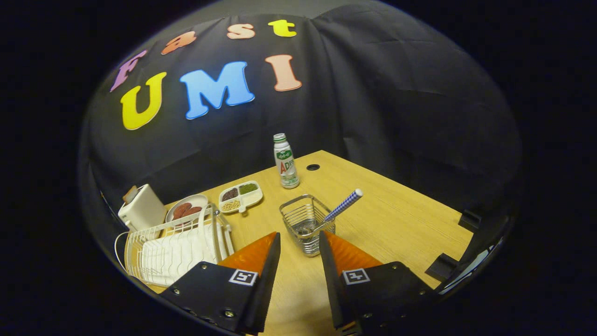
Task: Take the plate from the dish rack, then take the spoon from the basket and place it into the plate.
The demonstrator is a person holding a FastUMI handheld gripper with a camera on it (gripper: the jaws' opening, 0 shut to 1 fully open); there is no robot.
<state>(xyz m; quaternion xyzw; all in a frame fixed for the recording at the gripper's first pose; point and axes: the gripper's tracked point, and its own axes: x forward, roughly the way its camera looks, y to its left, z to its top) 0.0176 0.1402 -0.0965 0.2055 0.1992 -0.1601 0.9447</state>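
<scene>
My gripper (300, 235) is open with nothing between its fingers. It hovers above the wooden table (396, 219). Just ahead of the fingertips, in line with the gap, stands a small wire basket (303, 219). A spoon with a blue-and-white checked handle (344, 205) leans out of it to the right, bowl down inside. Left of the left finger is a white wire dish rack (172, 247). At the rack's far end is a white plate (186, 209) with red-brown patches on it. I cannot tell whether it stands in the rack or lies just behind it.
A white toaster (140, 207) sits behind the rack. A divided dish of beans (241, 196) and an upright bottle (285, 161) stand beyond the basket. A cable hole (313, 167) is near the table's far corner. The table's right edge runs close by.
</scene>
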